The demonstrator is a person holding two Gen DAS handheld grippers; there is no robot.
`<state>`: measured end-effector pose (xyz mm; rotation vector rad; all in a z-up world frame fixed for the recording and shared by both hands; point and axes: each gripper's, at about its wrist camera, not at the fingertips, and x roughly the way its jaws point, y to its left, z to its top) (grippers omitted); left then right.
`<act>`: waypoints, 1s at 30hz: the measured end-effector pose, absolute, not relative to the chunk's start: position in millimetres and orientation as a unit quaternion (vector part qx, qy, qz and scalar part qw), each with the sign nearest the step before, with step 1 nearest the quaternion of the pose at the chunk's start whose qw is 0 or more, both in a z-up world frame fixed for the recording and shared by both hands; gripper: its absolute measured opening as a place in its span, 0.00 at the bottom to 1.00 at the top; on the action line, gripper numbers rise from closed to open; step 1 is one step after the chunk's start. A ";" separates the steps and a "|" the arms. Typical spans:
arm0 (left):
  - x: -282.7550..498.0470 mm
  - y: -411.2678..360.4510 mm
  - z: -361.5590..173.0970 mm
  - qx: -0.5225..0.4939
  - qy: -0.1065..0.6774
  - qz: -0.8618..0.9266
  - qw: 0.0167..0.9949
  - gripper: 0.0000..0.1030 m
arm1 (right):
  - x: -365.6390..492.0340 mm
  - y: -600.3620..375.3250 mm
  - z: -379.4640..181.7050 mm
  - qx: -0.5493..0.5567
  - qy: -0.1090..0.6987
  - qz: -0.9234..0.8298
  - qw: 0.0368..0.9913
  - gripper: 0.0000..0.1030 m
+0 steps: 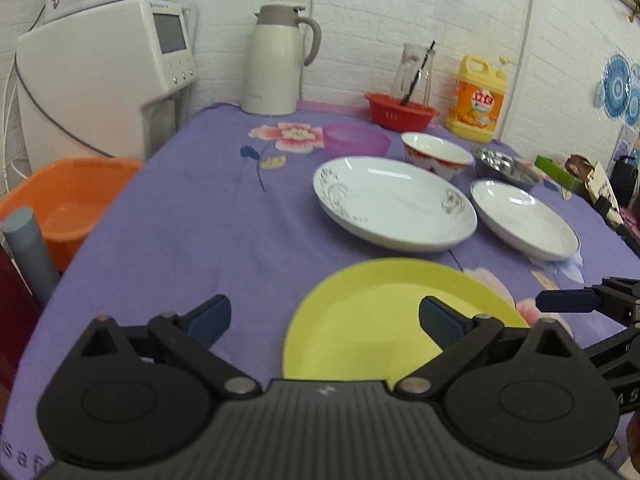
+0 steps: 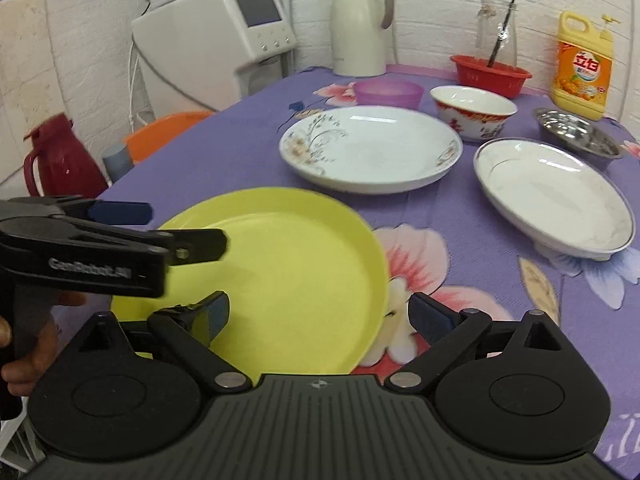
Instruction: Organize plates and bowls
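Note:
A yellow plate [image 1: 384,316] [image 2: 288,272] lies nearest on the purple floral tablecloth. Behind it are a large white floral plate [image 1: 394,202] [image 2: 372,148] and a smaller white plate [image 1: 526,218] [image 2: 554,196]. Further back stand a purple bowl [image 1: 355,139] [image 2: 388,93], a red-patterned white bowl [image 1: 436,156] [image 2: 472,112] and a steel bowl [image 1: 506,166] [image 2: 576,136]. My left gripper [image 1: 324,318] is open and empty at the yellow plate's left edge. My right gripper [image 2: 318,316] is open and empty over the plate's near right rim.
At the back stand a cream thermos jug [image 1: 276,60], a red basket [image 1: 400,110] with a glass carafe, and a yellow detergent bottle [image 1: 478,98]. An orange basin [image 1: 68,200] and a white appliance [image 1: 104,76] are left of the table. A red jug [image 2: 60,160] stands lower left.

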<state>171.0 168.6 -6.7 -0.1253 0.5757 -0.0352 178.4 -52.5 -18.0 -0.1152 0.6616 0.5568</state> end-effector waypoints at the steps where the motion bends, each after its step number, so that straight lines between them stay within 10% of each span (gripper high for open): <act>1: 178.6 177.2 2.7 -0.063 0.276 -0.017 0.959 0.97 | 185.3 -56.0 -12.7 -0.054 0.315 0.265 0.910 1.00; 10: 255.2 232.1 93.9 -0.039 0.204 0.017 0.978 0.98 | 291.5 -52.9 14.6 -0.046 0.280 0.260 0.923 1.00; 30: 315.6 229.9 12.8 -0.080 0.310 -0.032 0.947 0.98 | 364.9 7.0 -19.4 -0.082 0.368 0.298 0.877 1.00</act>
